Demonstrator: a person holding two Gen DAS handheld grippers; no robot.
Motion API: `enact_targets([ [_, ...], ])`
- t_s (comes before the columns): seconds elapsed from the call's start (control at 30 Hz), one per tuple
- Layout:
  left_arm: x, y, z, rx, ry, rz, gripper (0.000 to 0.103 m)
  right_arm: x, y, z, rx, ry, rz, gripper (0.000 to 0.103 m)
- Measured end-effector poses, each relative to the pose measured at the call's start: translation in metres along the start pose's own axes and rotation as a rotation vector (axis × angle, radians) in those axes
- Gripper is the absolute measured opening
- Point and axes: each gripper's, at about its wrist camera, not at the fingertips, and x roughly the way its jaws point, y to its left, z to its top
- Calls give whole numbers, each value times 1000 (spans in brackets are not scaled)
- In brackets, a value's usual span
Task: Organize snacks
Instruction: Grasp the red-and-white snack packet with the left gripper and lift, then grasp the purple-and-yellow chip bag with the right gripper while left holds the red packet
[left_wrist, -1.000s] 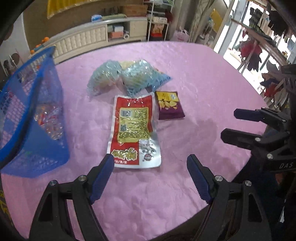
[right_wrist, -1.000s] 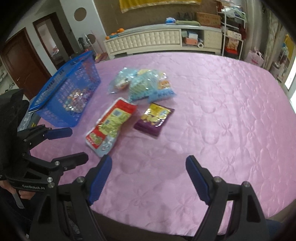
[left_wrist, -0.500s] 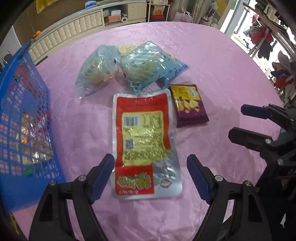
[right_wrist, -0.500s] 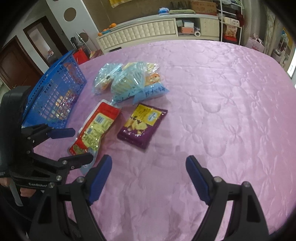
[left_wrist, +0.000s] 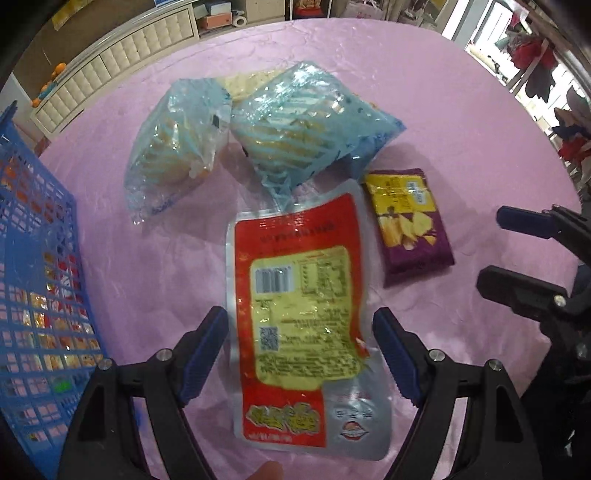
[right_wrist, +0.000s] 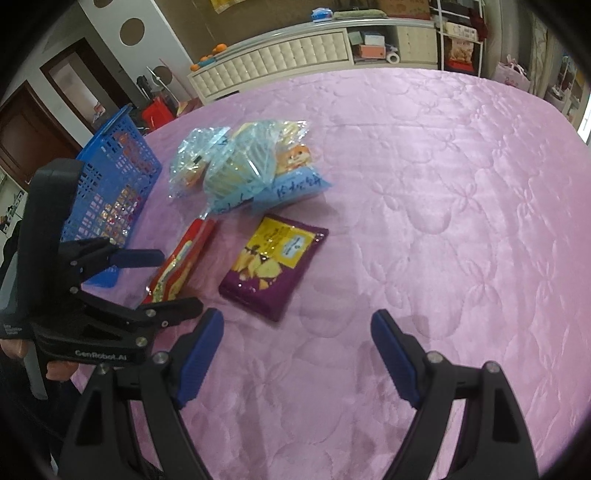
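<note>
Flat red and silver foil snack pouch (left_wrist: 299, 317) lies on the pink quilted worktop (right_wrist: 443, 221). Left gripper (left_wrist: 300, 347) hangs over the pouch's lower half, jaws apart either side, not clamping it. Right of the pouch: small purple and yellow chip packet (left_wrist: 408, 229). Beyond it: light-blue clear plastic bags (left_wrist: 258, 136). Left of it: blue plastic mesh basket (left_wrist: 33, 295). Right gripper (right_wrist: 297, 350) jaws apart, empty, over bare worktop.

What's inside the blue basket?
Through the mesh wall of the blue basket you can see small shiny wrapped snacks in red, orange and gold. How many there are, and what sits deeper inside or behind the wall, is hidden by the mesh.
</note>
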Motion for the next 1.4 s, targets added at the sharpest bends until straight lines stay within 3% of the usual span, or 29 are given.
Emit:
enact_targets([
  [0.3, 1, 3, 4, 6, -4, 28, 81, 1, -9, 1, 12, 4, -1, 85],
  [0.53, 1, 0, -7, -18, -17, 4, 82, 0, -6, 0, 4, 5, -1, 85],
  [0.67, -7, 5, -17, -66, -18, -13, 65, -2, -4, 1, 6, -3, -8, 85],
  [0.73, -11, 5, -23, -78, -21, -39, 51, -3, -4, 1, 8, -4, -14, 85],
  [0.77, -13, 6, -26, -96, -20, -45, 38, -2, -3, 2, 5, -1, -16, 85],
  [1.07, -19, 1, -54, -154, -76, -10, 34, 5, 11, 8, -8, 27, -42, 85],
  [1.4, -38, 7, -64, -205, -144, -26, 33, 32, 9, 31, 103, 77, -67, 85],
])
